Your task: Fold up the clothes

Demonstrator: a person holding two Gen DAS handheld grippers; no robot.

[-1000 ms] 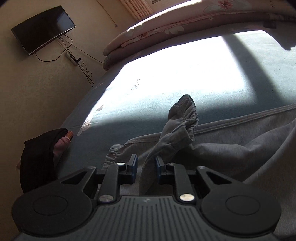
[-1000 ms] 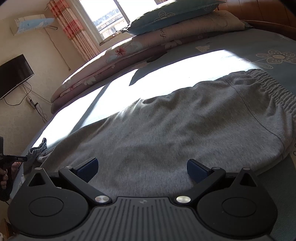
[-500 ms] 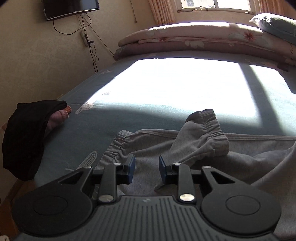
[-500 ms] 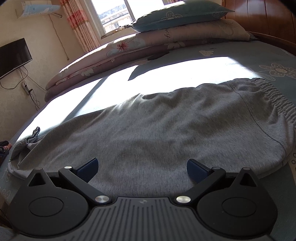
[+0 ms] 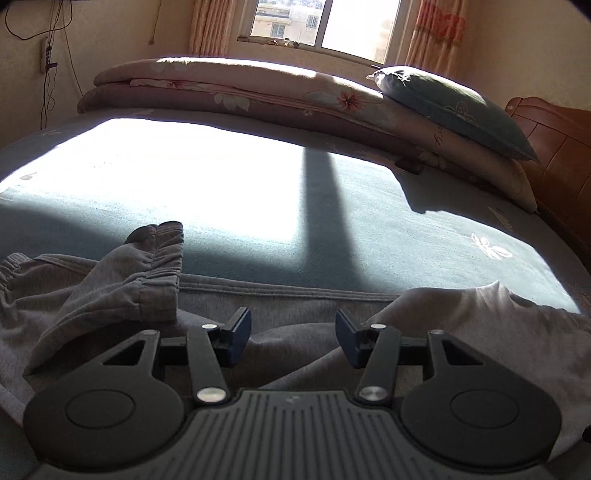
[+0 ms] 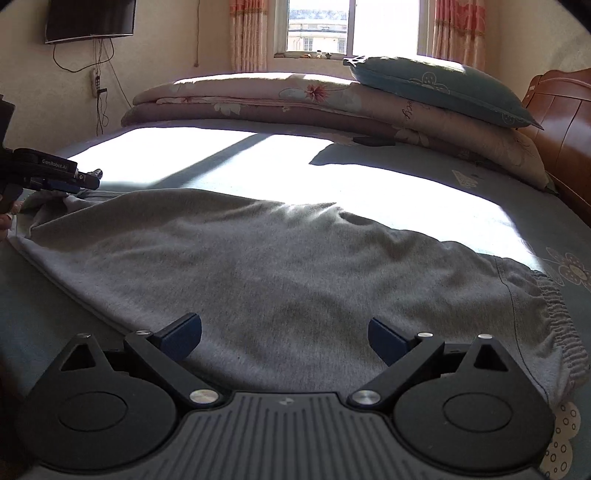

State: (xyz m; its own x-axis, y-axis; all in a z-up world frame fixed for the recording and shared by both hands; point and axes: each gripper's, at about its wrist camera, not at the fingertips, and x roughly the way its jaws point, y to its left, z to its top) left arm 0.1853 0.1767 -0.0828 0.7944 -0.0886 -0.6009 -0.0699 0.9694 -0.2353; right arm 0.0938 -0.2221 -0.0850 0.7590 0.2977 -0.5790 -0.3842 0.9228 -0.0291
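Observation:
Grey sweatpants lie flat across the blue bed sheet, the elastic waistband at the right. In the left wrist view the leg ends are rumpled, one elastic cuff folded back over the fabric. My left gripper is open and empty just above the leg fabric; it also shows in the right wrist view at the far left. My right gripper is wide open and empty over the near edge of the pants.
The bed sheet stretches beyond the pants, part sunlit. Folded floral quilts and a teal pillow lie along the far side under the window. A wooden headboard stands at the right. A TV hangs on the wall.
My left gripper let go of the pant leg, opened, and swung right to face the window. The cuff dropped onto the fabric. My right gripper stayed open and turned left.

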